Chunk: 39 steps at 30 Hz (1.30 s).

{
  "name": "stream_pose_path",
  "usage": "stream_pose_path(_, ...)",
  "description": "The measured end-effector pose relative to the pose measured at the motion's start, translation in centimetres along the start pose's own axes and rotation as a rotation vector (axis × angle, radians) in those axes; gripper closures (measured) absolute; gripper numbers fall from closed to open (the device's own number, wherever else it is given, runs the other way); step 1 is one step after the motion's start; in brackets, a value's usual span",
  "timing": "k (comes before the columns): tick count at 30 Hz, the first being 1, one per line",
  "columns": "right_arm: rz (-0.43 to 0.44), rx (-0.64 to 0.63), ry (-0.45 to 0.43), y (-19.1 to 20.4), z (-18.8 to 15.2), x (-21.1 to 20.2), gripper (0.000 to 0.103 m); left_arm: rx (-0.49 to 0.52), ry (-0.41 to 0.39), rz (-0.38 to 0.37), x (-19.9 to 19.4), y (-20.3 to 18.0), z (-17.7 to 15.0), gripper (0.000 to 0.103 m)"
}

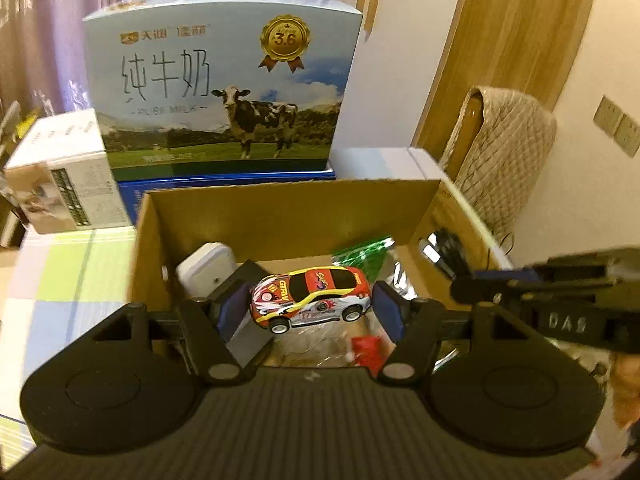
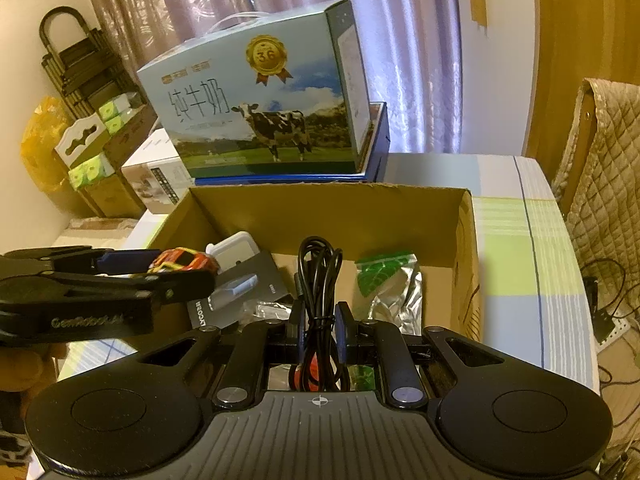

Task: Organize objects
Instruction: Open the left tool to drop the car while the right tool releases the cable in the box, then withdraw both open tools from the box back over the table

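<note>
Both tongs hang over the open cardboard box (image 1: 280, 216): the left gripper (image 1: 310, 306) has its blue pads spread either side of a toy car (image 1: 310, 294), which looks clear of both pads, though the right-hand gap is hard to judge, while the right gripper (image 2: 318, 330) is clamped on a coiled black cable (image 2: 320, 276). Behind the box, at the far side, stands a large milk carton case (image 1: 224, 96) printed with a cow. Inside the box lie a foil pouch with green print (image 2: 394, 284), a white adapter (image 1: 206, 270) at the left and a dark flat pack (image 2: 240, 292). The cable is soft and floppy, best held at its tied middle. Small, light, hard and glossy, the red, yellow and white car probably suits a grip across its sides.
</note>
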State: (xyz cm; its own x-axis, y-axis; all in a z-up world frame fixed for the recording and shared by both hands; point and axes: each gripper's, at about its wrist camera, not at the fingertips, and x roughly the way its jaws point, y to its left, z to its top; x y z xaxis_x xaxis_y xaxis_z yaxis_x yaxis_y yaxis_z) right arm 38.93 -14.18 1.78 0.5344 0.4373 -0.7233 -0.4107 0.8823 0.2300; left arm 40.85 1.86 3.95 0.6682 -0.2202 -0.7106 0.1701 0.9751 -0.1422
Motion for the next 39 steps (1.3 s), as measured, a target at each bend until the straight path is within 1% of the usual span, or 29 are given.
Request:
stream_pose_path(1,0.001,0.004,0.001,-0.1,0.0,0.0,0.091,-0.009,-0.002,0.005,0.3,-0.1,0.1,0.035)
stream_pose_path(2,0.001,0.008,0.001,-0.2,0.0,0.1,0.091,-0.007,-0.001,0.013,0.5,-0.2,0.1,0.035)
stream_pose_path(10,-0.001,0.020,-0.001,-0.8,-0.3,-0.2,0.091,0.041,0.012,0.035,0.8,-1.3,-0.2,0.035)
stream_pose_path(17,0.005,0.020,-0.003,-0.6,-0.3,-0.2,0.091,0.048,0.021,0.042,0.7,-1.1,-0.5,0.034)
stream_pose_path(23,0.010,0.028,-0.004,-0.5,-0.2,0.1,0.091,0.056,0.013,0.050,0.6,-1.1,-0.6,0.031)
stream_pose_path(27,0.021,0.063,-0.022,-0.7,0.0,0.3,0.091,0.058,0.009,0.052,0.4,-0.9,-0.7,0.030)
stream_pose_path(30,0.064,0.101,-0.051,-1.2,0.3,0.4,0.091,0.058,0.003,0.058,0.1,-0.6,-0.8,0.026)
stream_pose_path(31,0.067,0.121,-0.068,-1.4,0.4,0.4,0.089,0.055,0.001,0.061,0.0,-0.5,-0.8,0.024)
stream_pose_path(32,0.057,0.139,-0.082,-1.6,0.5,0.3,0.077,0.052,0.000,0.064,0.0,-0.3,-0.9,0.022)
stream_pose_path(33,0.049,0.157,-0.092,-1.8,0.5,0.3,0.068,0.049,-0.003,0.067,-0.2,-0.1,-0.9,0.018)
stream_pose_path(34,0.060,0.174,-0.101,-2.1,0.5,0.1,0.056,0.046,-0.006,0.070,-0.3,0.0,-1.0,0.015)
stream_pose_path(36,0.087,0.196,-0.105,-2.5,0.4,-0.1,0.055,0.049,-0.004,0.083,-0.5,0.3,-1.2,0.012)
stream_pose_path(39,0.067,0.183,-0.104,-2.6,-0.1,-0.6,0.055,0.061,-0.014,0.100,-0.9,0.3,-1.7,0.007)
